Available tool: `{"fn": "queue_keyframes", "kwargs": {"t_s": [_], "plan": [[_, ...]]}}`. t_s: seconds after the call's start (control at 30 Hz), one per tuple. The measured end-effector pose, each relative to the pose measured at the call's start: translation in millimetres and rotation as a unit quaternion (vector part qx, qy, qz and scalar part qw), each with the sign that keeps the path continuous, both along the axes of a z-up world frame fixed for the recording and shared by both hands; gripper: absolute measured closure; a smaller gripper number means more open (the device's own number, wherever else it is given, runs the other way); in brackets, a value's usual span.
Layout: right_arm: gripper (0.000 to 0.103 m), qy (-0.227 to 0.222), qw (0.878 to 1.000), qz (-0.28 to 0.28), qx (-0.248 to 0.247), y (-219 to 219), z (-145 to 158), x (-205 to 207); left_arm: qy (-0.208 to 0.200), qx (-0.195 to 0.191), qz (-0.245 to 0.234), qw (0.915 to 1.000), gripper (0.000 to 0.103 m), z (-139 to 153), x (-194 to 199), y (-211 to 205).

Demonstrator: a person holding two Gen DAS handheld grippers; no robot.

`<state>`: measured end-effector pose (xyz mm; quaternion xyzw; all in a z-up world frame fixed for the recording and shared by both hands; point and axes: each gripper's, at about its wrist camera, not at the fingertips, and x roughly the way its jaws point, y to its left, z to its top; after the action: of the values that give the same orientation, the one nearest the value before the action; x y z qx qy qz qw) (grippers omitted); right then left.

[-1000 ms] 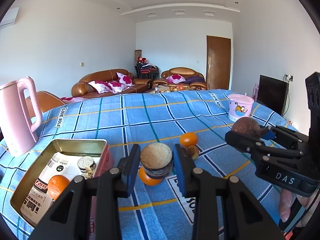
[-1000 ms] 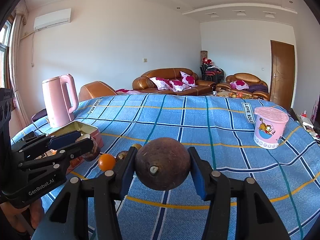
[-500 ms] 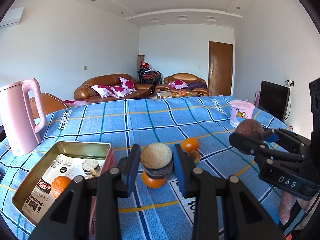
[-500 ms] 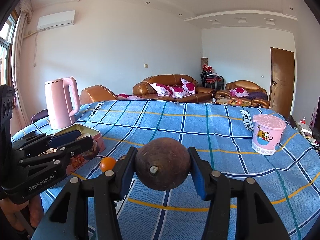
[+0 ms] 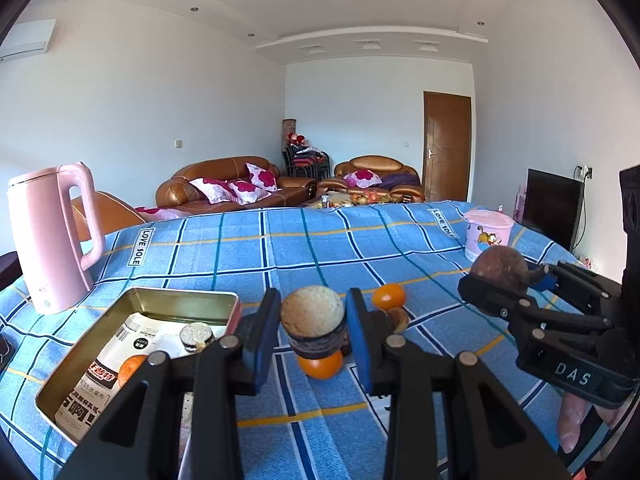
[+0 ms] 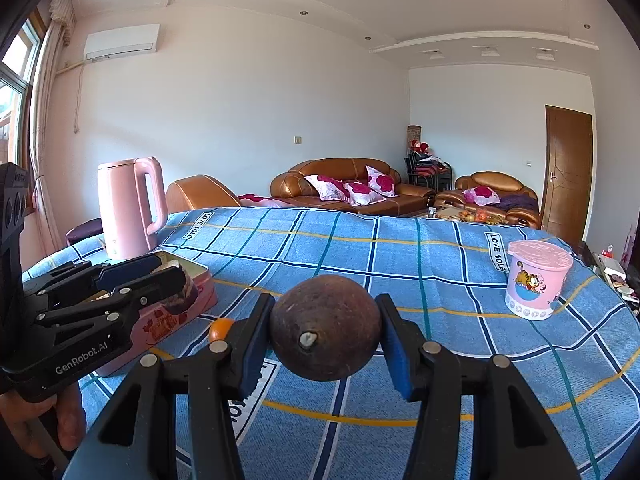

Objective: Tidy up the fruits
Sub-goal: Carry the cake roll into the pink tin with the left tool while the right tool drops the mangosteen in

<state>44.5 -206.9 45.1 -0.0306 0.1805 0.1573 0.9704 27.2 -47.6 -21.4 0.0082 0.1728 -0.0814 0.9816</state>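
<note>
My left gripper (image 5: 313, 330) is shut on a cut fruit piece (image 5: 313, 314) with a pale face and dark rind, held just above an orange (image 5: 320, 365) on the blue checked cloth. A second orange (image 5: 388, 296) and a small brown fruit (image 5: 399, 319) lie just behind. At my left an open gold tin (image 5: 180, 296) holds an orange (image 5: 131, 369) and another cut piece (image 5: 196, 334) on a printed packet. My right gripper (image 6: 325, 340) is shut on a round brown fruit (image 6: 325, 332) above the cloth. It also shows at the right as right gripper (image 5: 500, 280).
A pink kettle (image 5: 52, 236) stands behind the tin at the left edge. A pink cartoon tub (image 6: 536, 284) sits at the far right of the table. My left gripper (image 6: 176, 280) is over the tin (image 6: 160, 324), with a hand below it. Sofas lie beyond.
Both grips are unchanged. The table sits slightly lower in both views; no object on it has moved.
</note>
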Motion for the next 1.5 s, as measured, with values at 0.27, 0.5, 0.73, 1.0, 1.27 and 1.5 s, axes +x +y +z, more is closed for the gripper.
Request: {"fn": "queue_keyframes", "kwargs": {"t_s": [0.27, 0.5, 0.73, 1.0, 1.27, 1.5], "plan": [[0.05, 0.002, 1.0, 0.011, -0.012, 15.4, 0.6, 0.1, 0.003, -0.008, 0.001, 1.0, 0.068, 0.6, -0.6, 8.8], [0.05, 0.009, 0.999, 0.036, -0.001, 34.2, 12.5, 5.1, 0.007, -0.011, 0.028, 0.9995, 0.068, 6.9, -2.3, 33.0], [0.05, 0.02, 0.997, 0.079, 0.006, 70.3, 19.0, 13.5, 0.02, -0.01, 0.063, 0.9978, 0.068, 7.8, 0.6, 66.5], [0.05, 0.039, 0.992, 0.119, 0.002, 112.6, 15.3, 25.9, 0.052, -0.013, 0.107, 0.9928, 0.068, -1.8, 13.1, 110.2], [0.05, 0.049, 0.987, 0.154, -0.007, 150.2, 10.8, 30.0, 0.083, -0.017, 0.134, 0.9873, 0.068, -12.9, 19.6, 139.2], [0.05, 0.074, 0.982, 0.175, -0.021, 177.7, -1.8, 38.3, 0.103, -0.02, 0.141, 0.9844, 0.068, -20.9, 22.5, 150.1]]}}
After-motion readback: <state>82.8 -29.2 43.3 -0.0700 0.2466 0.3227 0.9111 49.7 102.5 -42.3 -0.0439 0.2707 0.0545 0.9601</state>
